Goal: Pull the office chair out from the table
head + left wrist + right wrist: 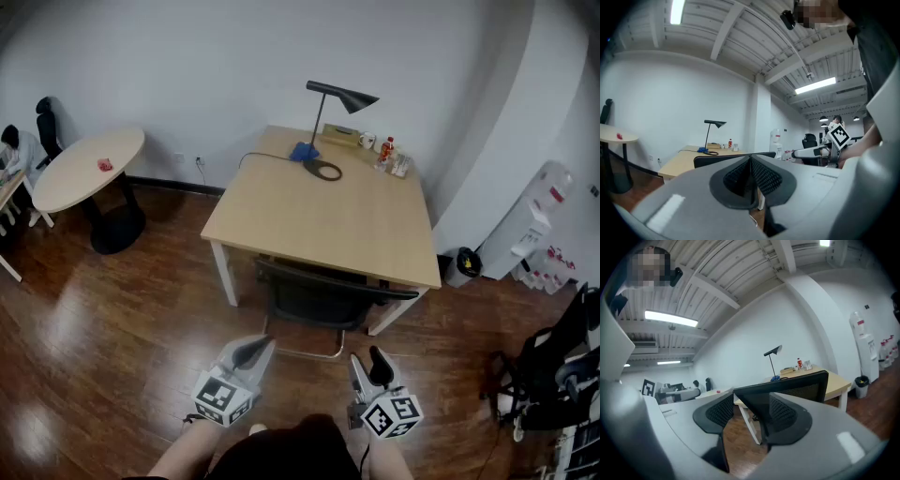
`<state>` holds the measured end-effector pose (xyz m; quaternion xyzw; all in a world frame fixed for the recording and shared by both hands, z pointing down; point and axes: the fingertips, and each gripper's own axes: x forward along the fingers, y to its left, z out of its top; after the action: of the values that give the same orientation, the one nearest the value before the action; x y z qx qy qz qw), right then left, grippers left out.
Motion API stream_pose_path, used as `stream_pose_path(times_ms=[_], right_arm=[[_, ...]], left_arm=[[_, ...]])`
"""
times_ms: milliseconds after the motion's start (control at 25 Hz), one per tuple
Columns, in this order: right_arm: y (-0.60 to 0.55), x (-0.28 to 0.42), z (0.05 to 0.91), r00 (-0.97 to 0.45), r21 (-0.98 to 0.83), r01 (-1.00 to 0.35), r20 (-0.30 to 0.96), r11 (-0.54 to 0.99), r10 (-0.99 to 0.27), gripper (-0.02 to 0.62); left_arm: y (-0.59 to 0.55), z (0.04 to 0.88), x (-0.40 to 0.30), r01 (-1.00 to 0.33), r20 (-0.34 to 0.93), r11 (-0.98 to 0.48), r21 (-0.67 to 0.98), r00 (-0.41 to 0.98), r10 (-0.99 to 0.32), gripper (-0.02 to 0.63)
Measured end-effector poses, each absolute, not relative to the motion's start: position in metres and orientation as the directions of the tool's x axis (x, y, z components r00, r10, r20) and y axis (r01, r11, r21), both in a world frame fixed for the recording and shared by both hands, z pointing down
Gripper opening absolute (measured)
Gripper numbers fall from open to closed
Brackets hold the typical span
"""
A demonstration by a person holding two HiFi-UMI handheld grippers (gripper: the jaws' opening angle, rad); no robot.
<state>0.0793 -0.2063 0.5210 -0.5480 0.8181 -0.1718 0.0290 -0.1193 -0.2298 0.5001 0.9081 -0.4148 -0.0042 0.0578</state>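
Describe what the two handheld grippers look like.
The left gripper and right gripper are pale grey plastic shells tapering to two jaws lined with black mesh-textured pads. Each carries a white cube printed with black square markers.

The office chair (319, 298) is tucked under the table's (309, 220) near edge, a lamp (345, 96) is set at its far edge, a round table (89, 167) is placed well to the left and a water dispenser (532, 225) to the right.
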Motion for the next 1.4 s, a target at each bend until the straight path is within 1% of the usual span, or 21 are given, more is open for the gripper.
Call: stream_pose_path(times_ms=[200,280,400,560,880,1000,1120,1280,1400], right_arm=[[-0.230,0.088,0.537,-0.434,-0.268,-0.886,0.188,0.379,-0.881,0.294],[-0.243,0.098,0.542,-0.441,-0.258,-0.885,0.201,0.387,-0.875,0.316],[-0.262,0.115,0.549,-0.432,-0.223,-0.895,0.217,0.386,-0.875,0.322],[-0.288,0.147,0.557,-0.412,-0.221,-0.903,0.209,0.368,-0.887,0.318],[-0.337,0.222,0.540,-0.368,-0.225,-0.916,0.136,0.333,-0.920,0.314],[-0.350,0.243,0.543,-0.375,-0.196,-0.918,0.150,0.345,-0.915,0.318],[-0.361,0.259,0.553,-0.379,-0.197,-0.917,0.167,0.346,-0.910,0.318],[-0.368,0.271,0.567,-0.377,-0.218,-0.917,0.190,0.335,-0.907,0.318],[-0.371,0.276,0.571,-0.394,-0.283,-0.898,0.171,0.338,-0.903,0.349]], left_arm=[[-0.247,0.504,-0.097,-0.711,0.099,-0.698,-0.083,0.691,-0.716,0.002],[-0.262,0.507,-0.087,-0.699,0.120,-0.707,-0.107,0.697,-0.707,0.005],[-0.283,0.510,-0.083,-0.716,0.107,-0.696,-0.057,0.688,-0.717,0.007],[-0.311,0.521,-0.082,-0.759,0.104,-0.651,-0.004,0.648,-0.755,0.043],[-0.380,0.503,-0.096,-0.868,0.040,-0.496,0.017,0.496,-0.867,0.141],[-0.397,0.506,-0.103,-0.885,0.062,-0.466,0.012,0.466,-0.883,0.173],[-0.407,0.516,-0.110,-0.902,0.091,-0.431,0.030,0.432,-0.897,0.187],[-0.412,0.531,-0.115,-0.905,0.134,-0.423,0.052,0.426,-0.895,0.204],[-0.422,0.539,-0.124,-0.908,0.155,-0.412,0.077,0.419,-0.895,0.207]])
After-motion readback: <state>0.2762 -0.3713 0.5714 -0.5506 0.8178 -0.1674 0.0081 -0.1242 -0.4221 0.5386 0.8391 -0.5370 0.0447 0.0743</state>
